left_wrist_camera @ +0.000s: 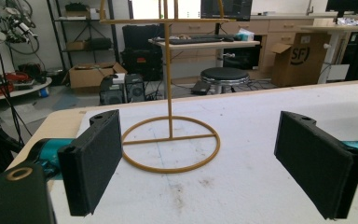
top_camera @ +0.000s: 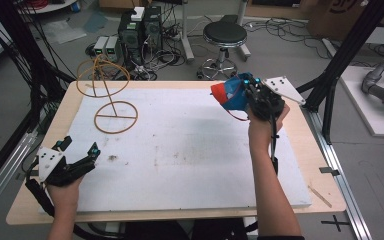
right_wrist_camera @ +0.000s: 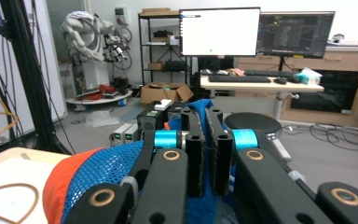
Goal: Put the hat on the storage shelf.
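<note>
One load only: blue mesh cap point(top_camera: 228, 95) with an orange-red brim, pinched between the tightly closed jaws of the right tool point(top_camera: 245, 92), up in the air over the far right part of the desk point(top_camera: 180, 150), clear of its white top. Along the right tool point(right_wrist_camera: 207, 116) itself: jaws squeezed together on a fold of blue netting, rest of the cap point(right_wrist_camera: 98, 172) bulging out to the left and below. Left tool point(top_camera: 82, 146) gaping wide, nothing in it, low at the near left corner, aimed at the gold wire stand point(top_camera: 116, 116) just ahead. Same stand point(left_wrist_camera: 169, 93) framed between the spread pads point(left_wrist_camera: 93, 158) in the left gripper view.

Probably very light and limp: open netting, no stiffness outside the brim, sure to sag and swing from a single pinch. Little risk of breakage and little of slipping from such grippy-looking pads, but easy to snag on wire. Best taken by the crown fabric or at the seam by the brim; likely in need of a second pinch on the opposite edge to spread the opening. Stand probably light too, and prone to tipping under a sideways tug.

Hard to make out: true shape of the cap, crumpled and half behind the tool; a thin red line below it, perhaps a cord, unclear. Inside of the crown hidden. Top of the stand cut off by the upper edge of the left gripper view; upper hoops hard to separate from floor clutter in the high view.
</note>
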Motion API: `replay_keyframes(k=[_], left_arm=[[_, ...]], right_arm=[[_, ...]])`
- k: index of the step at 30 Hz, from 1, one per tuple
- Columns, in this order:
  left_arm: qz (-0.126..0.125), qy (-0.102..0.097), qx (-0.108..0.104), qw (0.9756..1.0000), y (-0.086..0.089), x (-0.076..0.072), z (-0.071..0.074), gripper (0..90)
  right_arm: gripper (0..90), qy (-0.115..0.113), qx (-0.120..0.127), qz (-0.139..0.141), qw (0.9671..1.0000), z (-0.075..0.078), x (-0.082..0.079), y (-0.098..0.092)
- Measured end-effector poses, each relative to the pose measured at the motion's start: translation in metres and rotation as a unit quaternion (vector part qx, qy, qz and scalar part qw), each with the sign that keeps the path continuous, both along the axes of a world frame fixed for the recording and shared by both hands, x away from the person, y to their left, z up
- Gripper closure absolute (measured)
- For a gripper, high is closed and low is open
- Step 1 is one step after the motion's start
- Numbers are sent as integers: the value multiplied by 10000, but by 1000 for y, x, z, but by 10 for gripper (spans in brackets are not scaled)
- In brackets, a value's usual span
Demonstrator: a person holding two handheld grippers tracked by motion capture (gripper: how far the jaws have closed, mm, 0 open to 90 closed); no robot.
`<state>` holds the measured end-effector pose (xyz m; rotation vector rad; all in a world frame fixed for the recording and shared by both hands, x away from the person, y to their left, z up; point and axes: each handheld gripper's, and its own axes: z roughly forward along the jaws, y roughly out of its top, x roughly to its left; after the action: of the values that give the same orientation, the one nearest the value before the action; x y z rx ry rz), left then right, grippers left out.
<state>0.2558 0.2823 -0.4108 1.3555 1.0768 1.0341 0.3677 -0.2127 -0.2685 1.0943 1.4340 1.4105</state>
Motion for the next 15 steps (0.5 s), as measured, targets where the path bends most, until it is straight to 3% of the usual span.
replay_keyframes(k=[7,12,15], left_arm=[[-79,-32,15,10000,0,-3,0,155],[-113,-63,16,9999,0,-5,0,154],[-106,-77,3,9999,1,-6,-1,154]], right_arm=[[886,-85,-35,180,9998,19,15,33],[885,-141,-93,356,9992,35,27,67],[885,-129,-83,394,9991,38,30,75]])
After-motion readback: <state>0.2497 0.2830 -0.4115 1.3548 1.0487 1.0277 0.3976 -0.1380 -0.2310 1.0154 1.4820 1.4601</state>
